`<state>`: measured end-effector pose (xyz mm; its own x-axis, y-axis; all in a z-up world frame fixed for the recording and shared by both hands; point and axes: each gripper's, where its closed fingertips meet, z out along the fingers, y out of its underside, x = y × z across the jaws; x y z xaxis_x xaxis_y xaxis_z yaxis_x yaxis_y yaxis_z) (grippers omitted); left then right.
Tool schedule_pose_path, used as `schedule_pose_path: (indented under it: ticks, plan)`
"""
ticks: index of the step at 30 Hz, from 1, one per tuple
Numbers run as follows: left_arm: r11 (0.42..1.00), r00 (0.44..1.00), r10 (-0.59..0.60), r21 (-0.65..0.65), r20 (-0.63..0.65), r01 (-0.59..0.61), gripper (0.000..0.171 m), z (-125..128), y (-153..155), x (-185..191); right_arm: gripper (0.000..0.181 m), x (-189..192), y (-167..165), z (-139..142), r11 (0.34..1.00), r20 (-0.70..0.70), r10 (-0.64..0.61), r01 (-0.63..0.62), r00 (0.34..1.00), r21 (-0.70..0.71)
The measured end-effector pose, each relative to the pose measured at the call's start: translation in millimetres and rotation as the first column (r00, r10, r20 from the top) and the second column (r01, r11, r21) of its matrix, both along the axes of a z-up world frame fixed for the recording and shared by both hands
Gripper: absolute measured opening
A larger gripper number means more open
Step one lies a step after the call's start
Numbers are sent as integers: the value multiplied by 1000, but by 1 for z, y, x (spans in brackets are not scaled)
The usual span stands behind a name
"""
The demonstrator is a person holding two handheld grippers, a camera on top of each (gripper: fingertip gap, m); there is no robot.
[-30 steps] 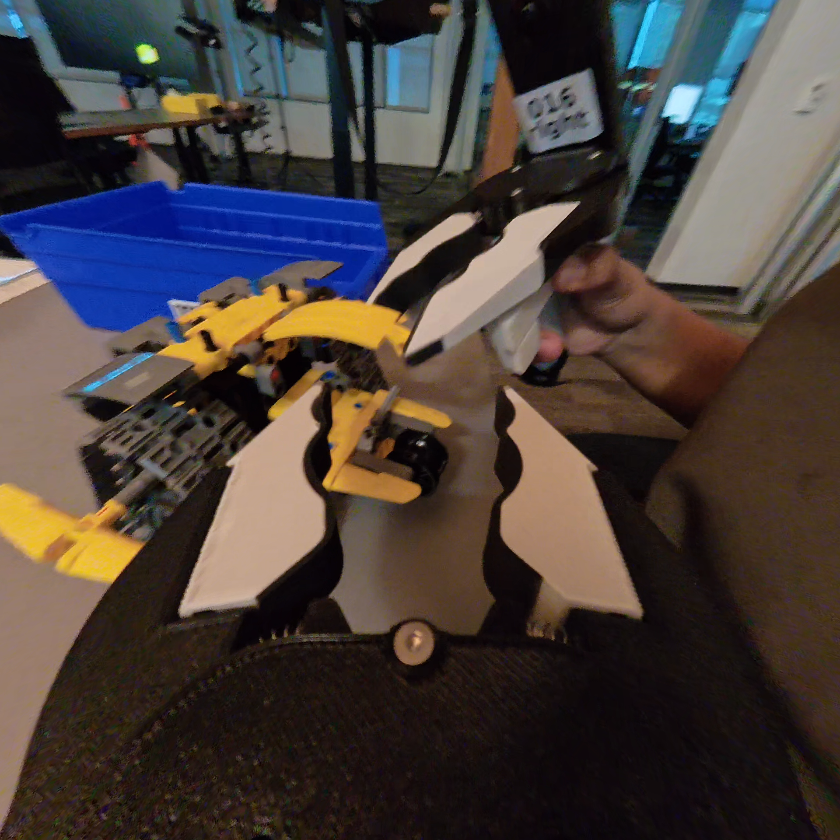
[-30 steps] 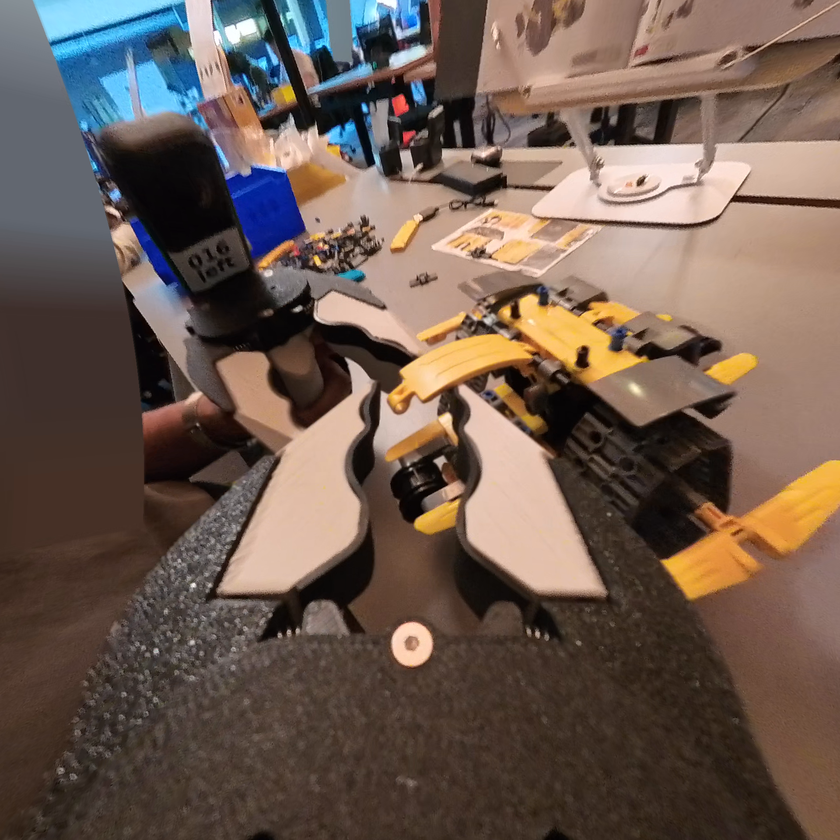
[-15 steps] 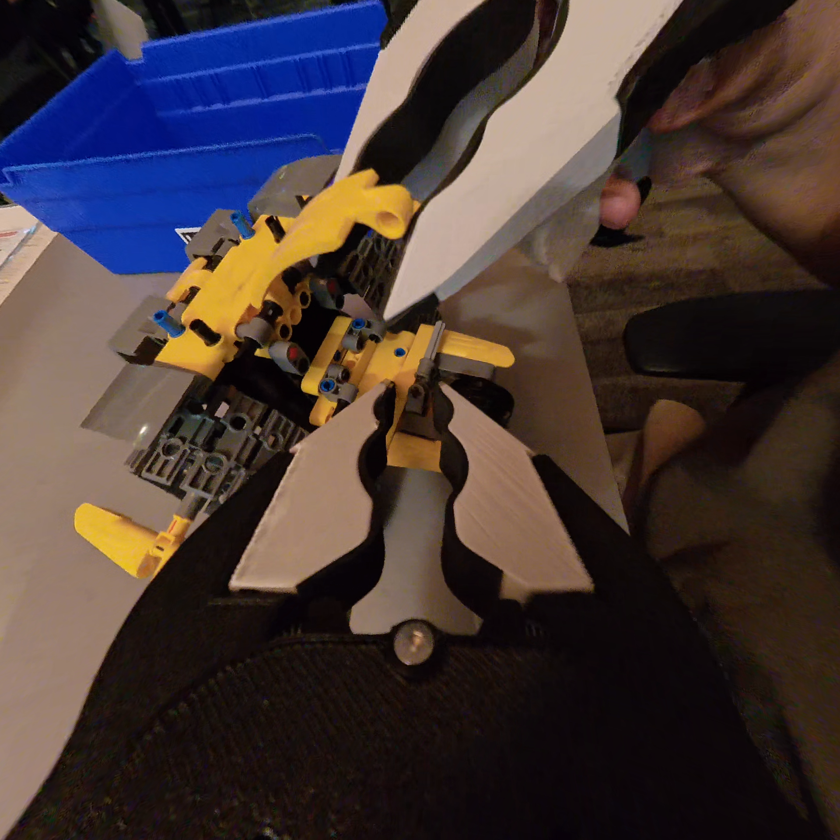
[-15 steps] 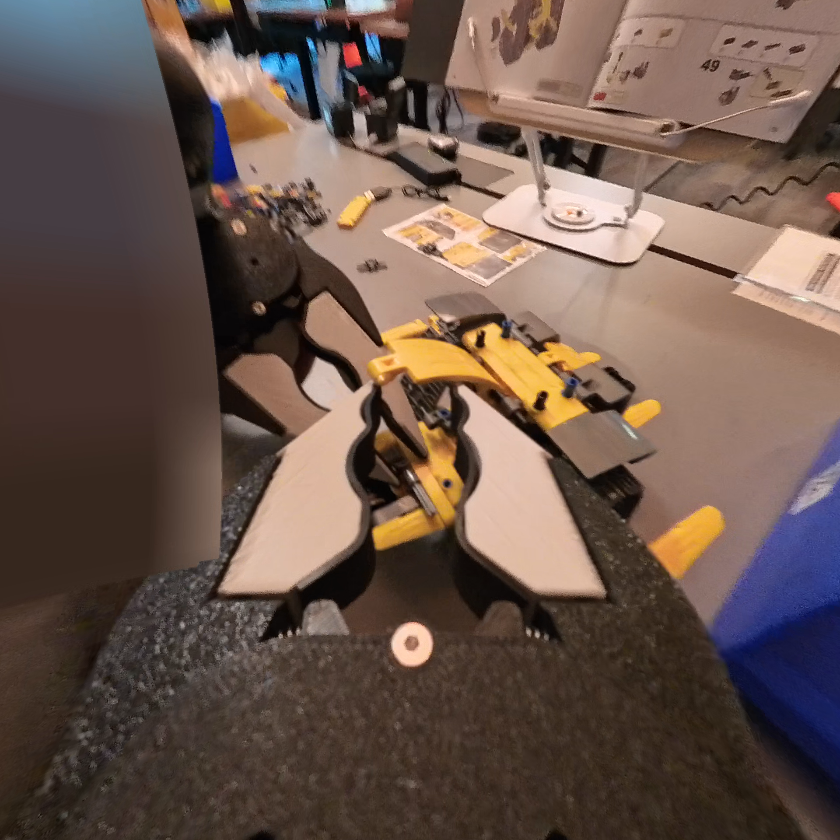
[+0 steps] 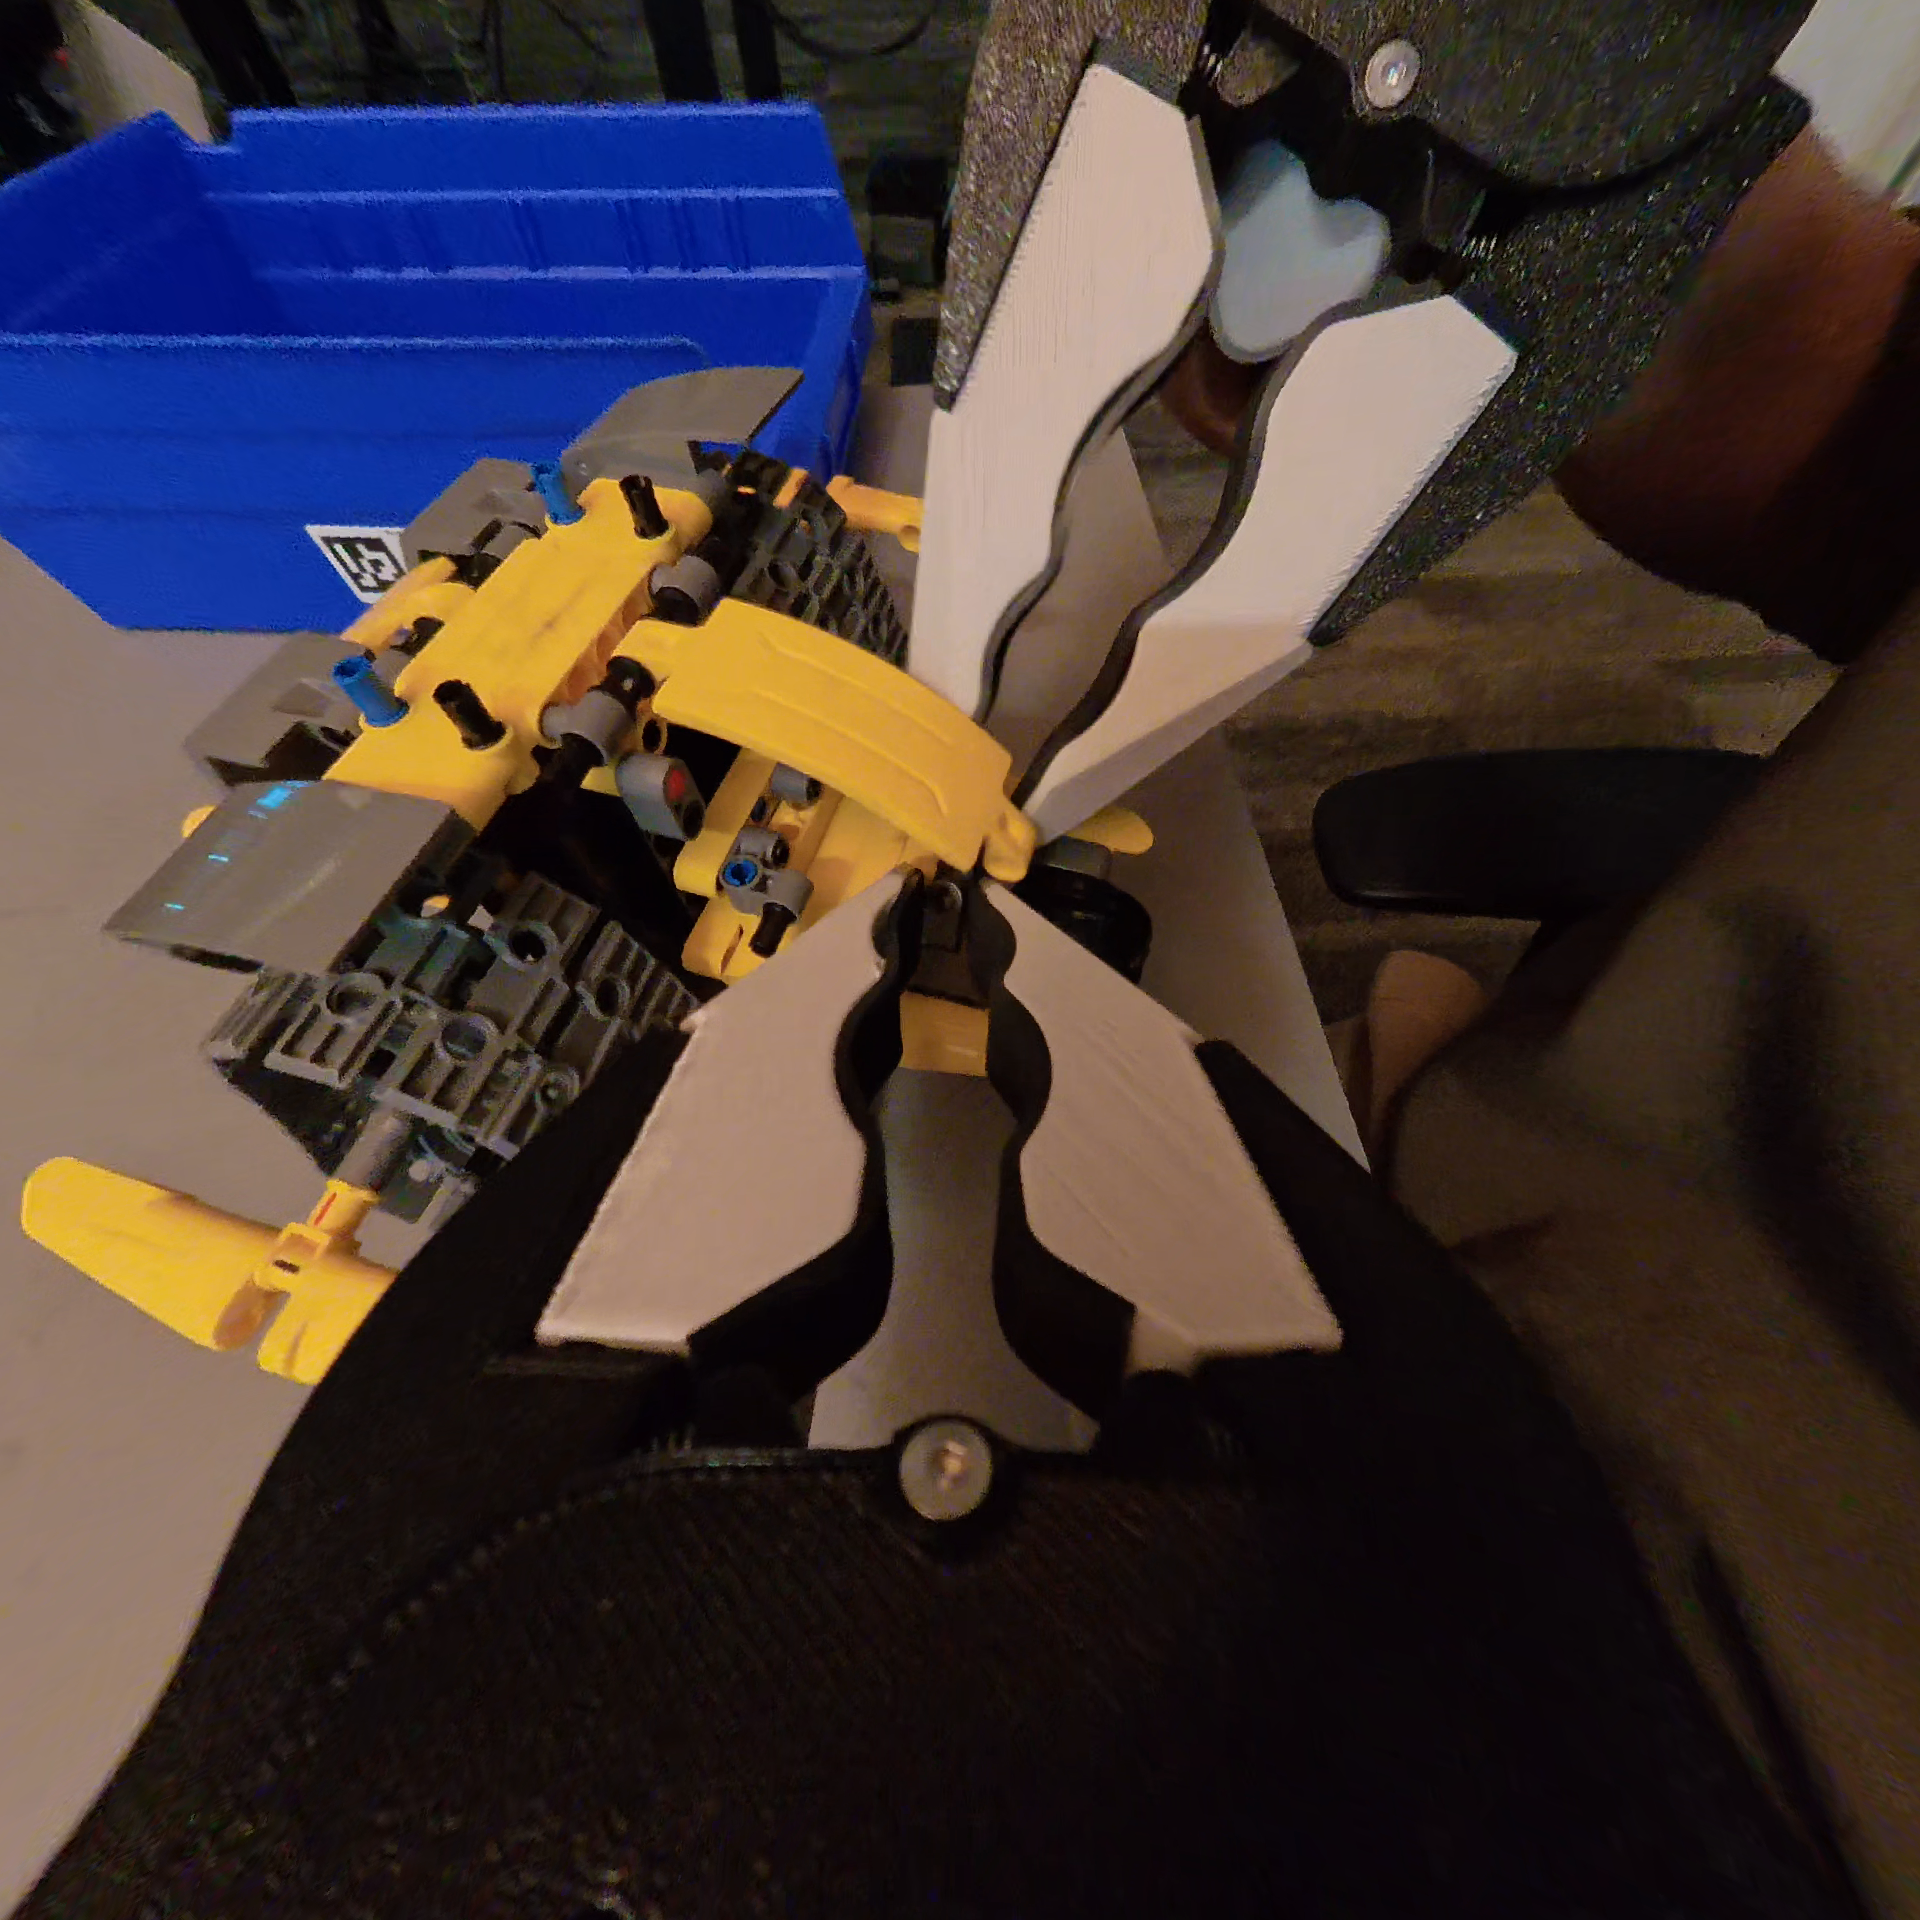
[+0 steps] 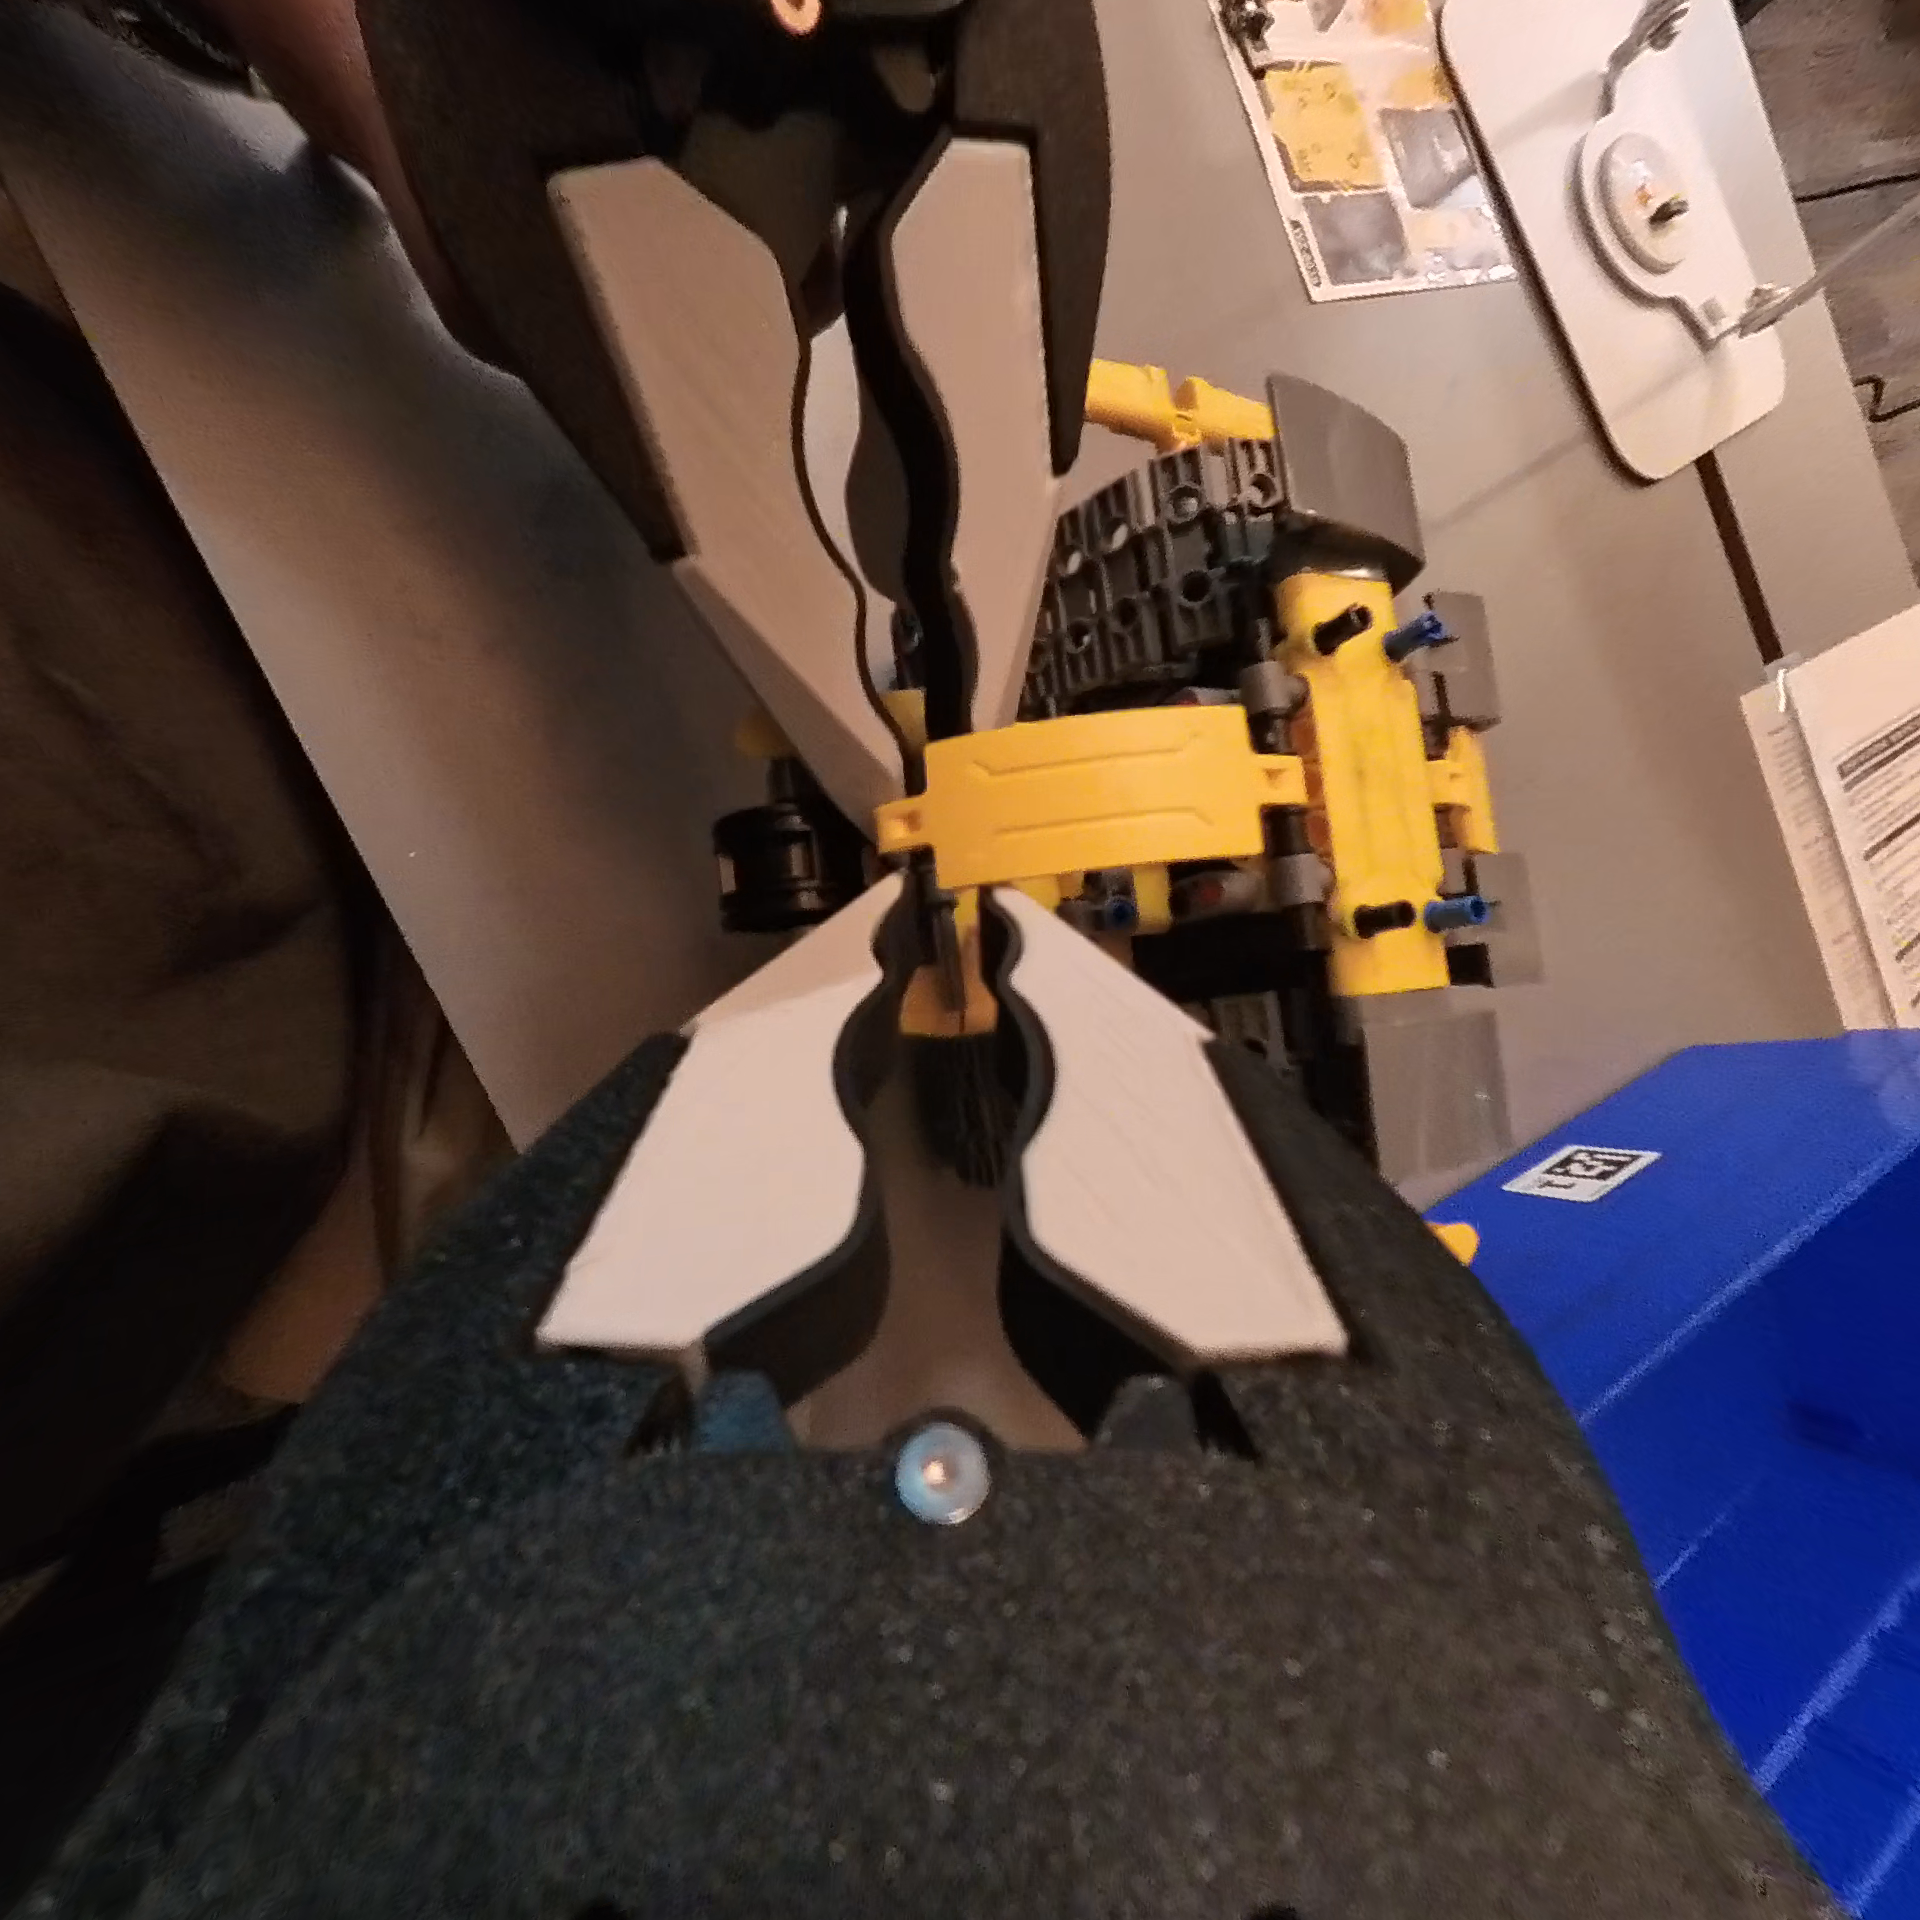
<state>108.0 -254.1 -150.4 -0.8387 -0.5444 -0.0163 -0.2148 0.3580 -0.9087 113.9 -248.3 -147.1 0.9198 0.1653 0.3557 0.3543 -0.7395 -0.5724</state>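
A toy vehicle (image 5: 582,790) made of hard plastic bricks sits at the near edge of a smooth grey surface (image 5: 62,1039); it is mostly yellow, with dark grey parts full of little round holes and flat shiny grey panels. A long curved yellow piece (image 5: 831,727) arches over its top; small blue and black pegs stick out of the yellow body. A yellow wing-shaped bit (image 5: 197,1257) pokes out low at one side.

The left gripper (image 5: 940,914) has flat pale fingers with wavy black rubbery edges; they are nearly closed and pinch a small yellow and dark part at the end of the toy, next to a round black wheel (image 5: 1091,914). The right gripper (image 6: 940,914) looks the same and is also nearly closed; in the right wrist view its tips squeeze a yellow and black bit on the toy, just under the end of the curved piece (image 6: 1081,810). The two grippers meet tip to tip at that end of the toy; each body is black and rough, like sandpaper.

A big blue plastic bin (image 5: 416,312) with smooth straight walls stands just behind the toy; a printed paper sheet (image 6: 1361,145) lies flat farther off on the surface, beside a white stand base (image 6: 1621,208) with rounded corners.
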Motion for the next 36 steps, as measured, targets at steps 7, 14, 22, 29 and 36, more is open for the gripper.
schedule_pose_path:
  ticks: [7, 14, 22, 29, 36]
  plan:
    - [997, 1000, 3, -81, -23, -5, 3, 1, 2, -1, 7, -2, 0, -2, 1000, -37, 24, -24, 999, -4]
    - [985, 998, -7, -172, -57, -3, 2, 2, 4, -2, 6, -3, 0, -1, 999, -84, 41, -39, 996, 26]
    - [961, 994, -29, -277, -105, -1, 2, 4, 5, -3, 6, -3, -2, -2, 998, -107, 34, -28, 994, 59]
    - [957, 992, -27, -292, -126, -11, 2, 4, 7, -4, 6, -3, -2, -2, 997, -113, 30, -23, 993, 69]
    - [958, 991, -16, -287, -131, -22, 3, 3, 9, -7, 6, -4, -3, -3, 998, -104, 19, -13, 994, 63]
